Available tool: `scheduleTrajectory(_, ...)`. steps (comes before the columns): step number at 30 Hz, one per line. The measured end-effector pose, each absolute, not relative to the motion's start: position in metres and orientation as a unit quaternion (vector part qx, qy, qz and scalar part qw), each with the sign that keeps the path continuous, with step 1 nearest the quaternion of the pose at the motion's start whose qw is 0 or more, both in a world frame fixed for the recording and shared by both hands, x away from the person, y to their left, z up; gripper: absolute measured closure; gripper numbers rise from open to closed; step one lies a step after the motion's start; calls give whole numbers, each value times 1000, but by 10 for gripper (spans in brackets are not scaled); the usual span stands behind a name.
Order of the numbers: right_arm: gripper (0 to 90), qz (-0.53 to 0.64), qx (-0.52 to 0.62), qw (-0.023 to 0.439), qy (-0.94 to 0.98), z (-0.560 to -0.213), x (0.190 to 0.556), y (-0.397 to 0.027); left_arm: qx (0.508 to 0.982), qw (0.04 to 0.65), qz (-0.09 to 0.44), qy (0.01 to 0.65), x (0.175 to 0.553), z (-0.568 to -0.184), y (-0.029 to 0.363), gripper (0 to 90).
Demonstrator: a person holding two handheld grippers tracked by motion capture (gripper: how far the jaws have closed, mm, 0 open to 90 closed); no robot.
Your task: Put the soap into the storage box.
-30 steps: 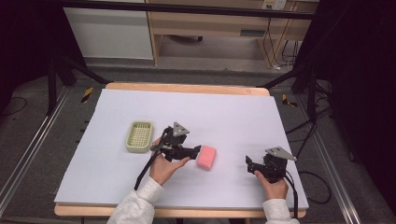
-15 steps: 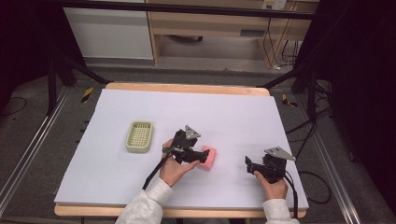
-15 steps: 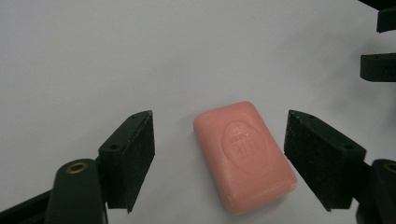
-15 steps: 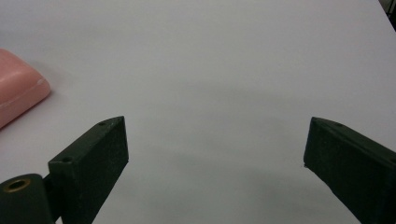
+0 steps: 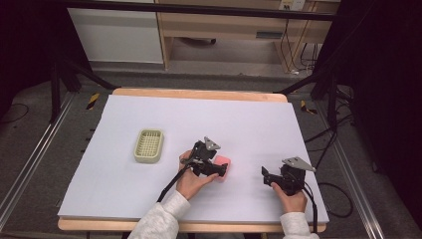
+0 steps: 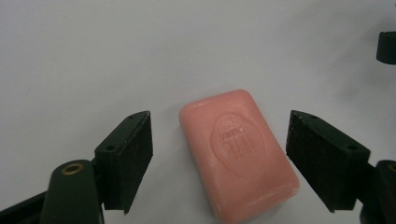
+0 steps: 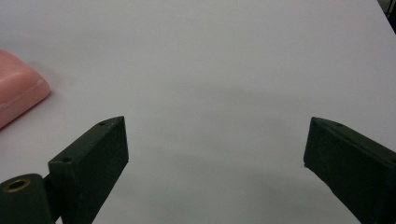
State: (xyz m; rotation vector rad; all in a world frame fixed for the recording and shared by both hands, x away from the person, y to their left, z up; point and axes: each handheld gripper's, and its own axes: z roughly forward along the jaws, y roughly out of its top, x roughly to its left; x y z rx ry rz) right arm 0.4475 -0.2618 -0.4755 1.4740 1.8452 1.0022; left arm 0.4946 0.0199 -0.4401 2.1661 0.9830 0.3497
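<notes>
Left gripper: jaws wide, just been opening; pink soap bar between them, gap both sides, pads clear of it. Soap flat on white worktop, embossed face up, right of centre, nearer front edge than back. Right gripper: jaws wide, nothing between, low over worktop near front right corner, soap well off to one side. Yellow-green basket left of centre, apart from soap.
</notes>
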Motion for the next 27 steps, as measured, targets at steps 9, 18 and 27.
scheduleTrajectory(9,69,374,552,283,690,-476,448,-262,847,345,129,383,497,-446,13,208)
scheduleTrajectory(18,72,374,552,281,691,-476,448,-262,853,328,123,387,499,-453,6,199)
scheduleTrajectory(27,75,373,553,278,691,-476,448,-262,854,320,114,394,502,-459,0,222)
